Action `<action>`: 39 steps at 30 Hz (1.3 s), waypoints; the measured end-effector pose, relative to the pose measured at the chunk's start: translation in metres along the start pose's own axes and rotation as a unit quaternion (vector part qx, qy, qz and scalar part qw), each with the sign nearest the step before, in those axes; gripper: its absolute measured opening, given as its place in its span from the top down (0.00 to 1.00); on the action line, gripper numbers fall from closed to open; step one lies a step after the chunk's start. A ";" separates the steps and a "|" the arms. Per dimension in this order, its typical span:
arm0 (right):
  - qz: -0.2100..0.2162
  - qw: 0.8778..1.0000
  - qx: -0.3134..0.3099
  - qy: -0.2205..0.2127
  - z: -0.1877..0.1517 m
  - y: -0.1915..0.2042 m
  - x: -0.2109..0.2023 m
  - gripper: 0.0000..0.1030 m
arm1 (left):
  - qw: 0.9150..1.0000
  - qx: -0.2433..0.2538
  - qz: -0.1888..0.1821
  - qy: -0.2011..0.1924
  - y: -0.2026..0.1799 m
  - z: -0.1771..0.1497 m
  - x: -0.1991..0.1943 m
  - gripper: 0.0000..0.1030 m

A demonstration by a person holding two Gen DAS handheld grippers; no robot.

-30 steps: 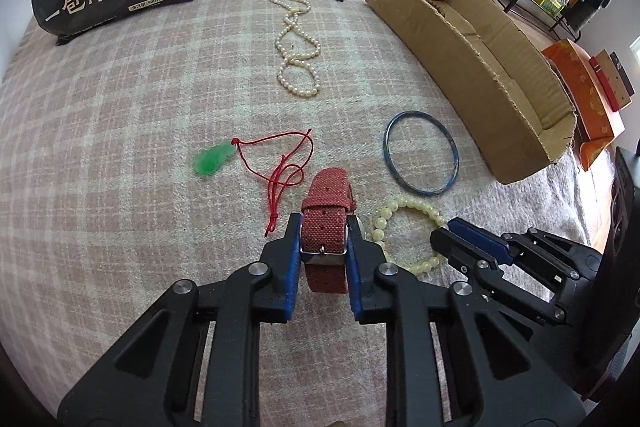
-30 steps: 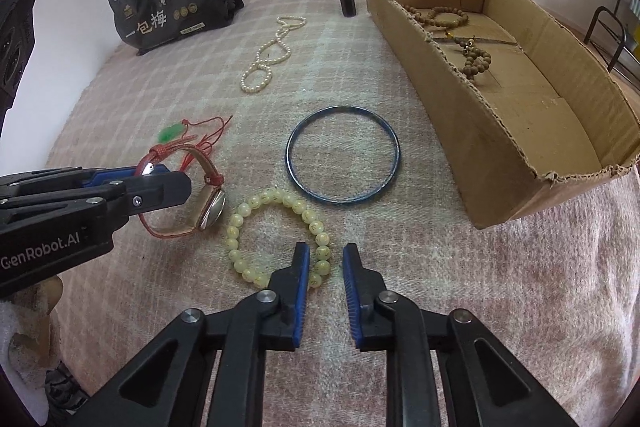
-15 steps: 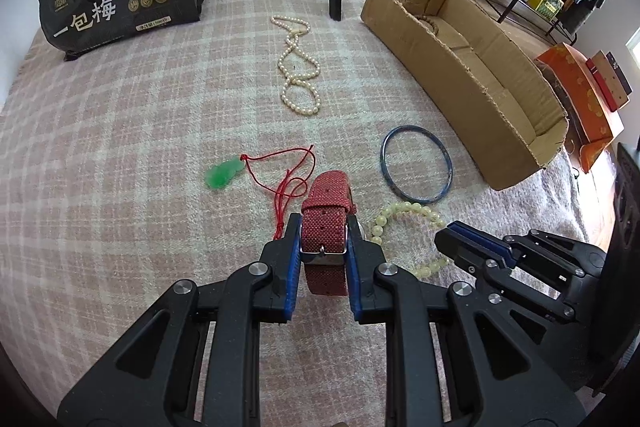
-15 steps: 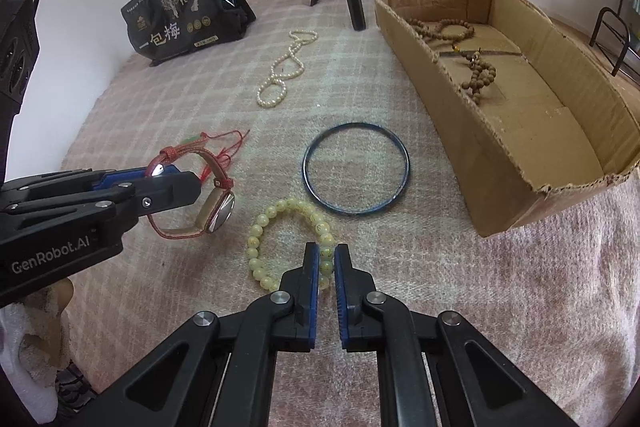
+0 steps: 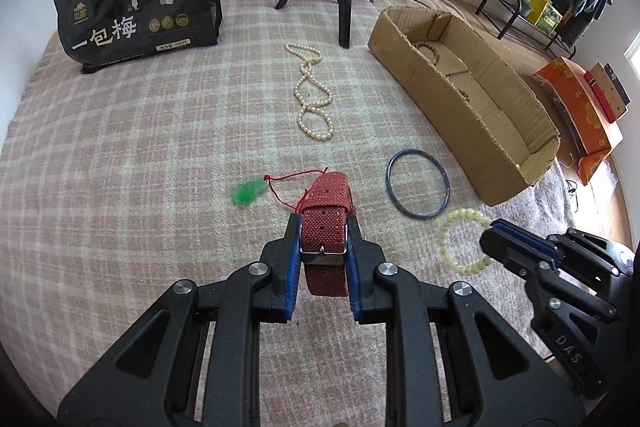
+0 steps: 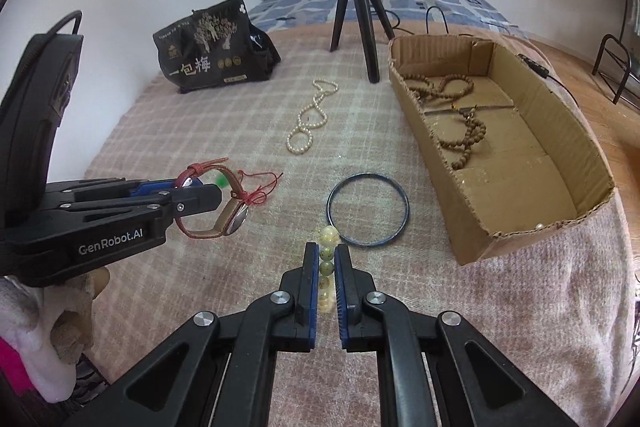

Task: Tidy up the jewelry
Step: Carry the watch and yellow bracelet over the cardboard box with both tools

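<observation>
Left gripper: jaws nearly closed, pads clamped on the red woven strap of the wristwatch at the buckle; watch hangs clear of the plaid blanket, its case dangling below the jaws in the right wrist view.

Right gripper: jaws fully closed on the pale green bead bracelet. The beads sit stacked between the pads and the loop hangs free, off the blanket.

Step in hand, as judged: carrying both pieces to the cardboard box on the right, which already holds brown bead strands. To do it well, both grips should be kept firm, each piece lifted clear above the near box wall, and the jaws opened only once over the box floor. The bracelet grip covers only a few beads, so a jerk could roll them out.

Pose: both grippers point steeply downward and forward, the left one at the left, the right one near it.

Still on the blanket: blue bangle near the box, green pendant on red cord, pearl necklace farther off.
</observation>
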State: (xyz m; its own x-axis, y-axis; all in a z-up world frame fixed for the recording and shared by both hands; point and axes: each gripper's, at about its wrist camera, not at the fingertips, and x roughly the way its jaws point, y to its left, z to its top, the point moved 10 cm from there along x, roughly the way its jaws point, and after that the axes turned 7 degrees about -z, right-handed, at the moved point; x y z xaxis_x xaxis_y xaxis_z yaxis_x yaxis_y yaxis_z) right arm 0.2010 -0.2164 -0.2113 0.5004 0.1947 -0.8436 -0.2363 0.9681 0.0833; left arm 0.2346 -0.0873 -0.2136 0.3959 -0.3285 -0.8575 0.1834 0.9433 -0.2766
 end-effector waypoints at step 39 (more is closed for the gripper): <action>-0.046 0.990 0.089 -0.099 0.069 -0.137 -0.075 0.95 | 0.996 0.045 -0.052 -0.052 -0.088 0.083 -0.010 0.82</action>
State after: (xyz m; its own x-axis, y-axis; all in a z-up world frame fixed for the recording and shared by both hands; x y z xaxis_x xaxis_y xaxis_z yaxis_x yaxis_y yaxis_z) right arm 0.2537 -0.3529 -0.1228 0.6698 0.1146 -0.7336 -0.0400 0.9922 0.1184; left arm 0.2893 -0.1708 -0.1448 0.4618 -0.4310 -0.7752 0.3059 0.8978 -0.3169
